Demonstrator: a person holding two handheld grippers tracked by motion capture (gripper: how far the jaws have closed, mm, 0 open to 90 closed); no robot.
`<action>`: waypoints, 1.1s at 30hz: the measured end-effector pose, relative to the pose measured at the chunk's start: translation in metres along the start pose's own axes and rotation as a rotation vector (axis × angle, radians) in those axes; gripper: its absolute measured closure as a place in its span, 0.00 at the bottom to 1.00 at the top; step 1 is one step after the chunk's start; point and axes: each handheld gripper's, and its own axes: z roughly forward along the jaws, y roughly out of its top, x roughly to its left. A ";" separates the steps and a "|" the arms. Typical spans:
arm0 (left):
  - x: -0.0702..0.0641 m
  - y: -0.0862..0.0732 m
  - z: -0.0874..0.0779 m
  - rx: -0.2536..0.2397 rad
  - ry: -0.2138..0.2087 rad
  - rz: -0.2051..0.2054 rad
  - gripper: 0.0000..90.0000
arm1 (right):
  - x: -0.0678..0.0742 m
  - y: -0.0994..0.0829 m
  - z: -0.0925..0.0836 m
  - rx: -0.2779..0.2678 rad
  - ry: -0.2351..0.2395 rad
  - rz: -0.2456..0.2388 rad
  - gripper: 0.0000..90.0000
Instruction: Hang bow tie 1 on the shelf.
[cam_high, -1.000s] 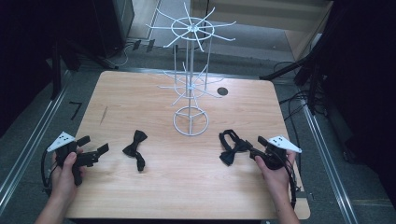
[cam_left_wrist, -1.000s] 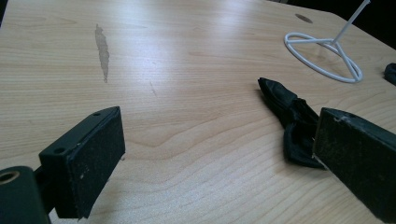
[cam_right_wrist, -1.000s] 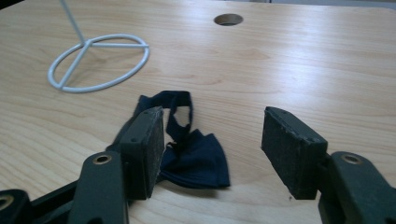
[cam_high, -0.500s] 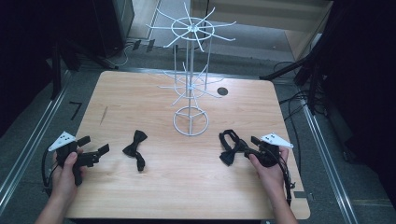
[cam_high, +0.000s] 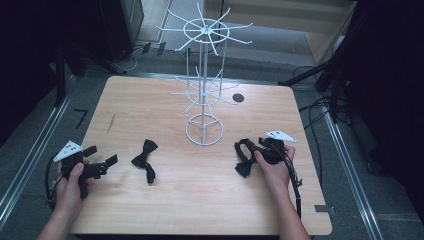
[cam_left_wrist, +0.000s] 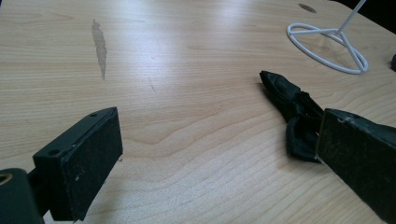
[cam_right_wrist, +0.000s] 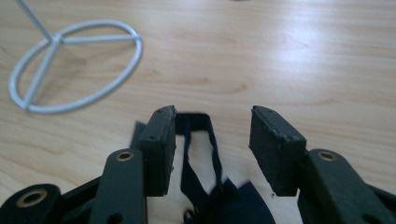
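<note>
High view: pale wood-grain table (cam_high: 200, 200); one white wire rack (cam_high: 204, 90) with a ring base; two black fabric bow ties. Left bow tie (cam_high: 144, 160) lies mid-table.

Left gripper view: left gripper (cam_left_wrist: 217, 158) gapes, nothing between.

Right gripper view: right gripper (cam_right_wrist: 212, 140) jaws have just been closing, straddling right bow tie (cam_right_wrist: 205, 186)'s strap, pads not pressing.

Bright tabletop glare, dark surroundings
</note>
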 end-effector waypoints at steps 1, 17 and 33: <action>0.000 0.000 0.000 0.001 0.000 0.000 0.01 | 0.000 0.000 0.000 0.000 0.000 0.000 0.58; 0.001 0.002 0.004 0.037 0.006 -0.007 0.01 | -0.004 -0.013 0.003 0.074 -0.003 -0.013 0.62; 0.003 0.003 0.006 0.041 0.026 -0.022 0.02 | 0.004 -0.010 -0.004 0.023 0.039 -0.028 0.98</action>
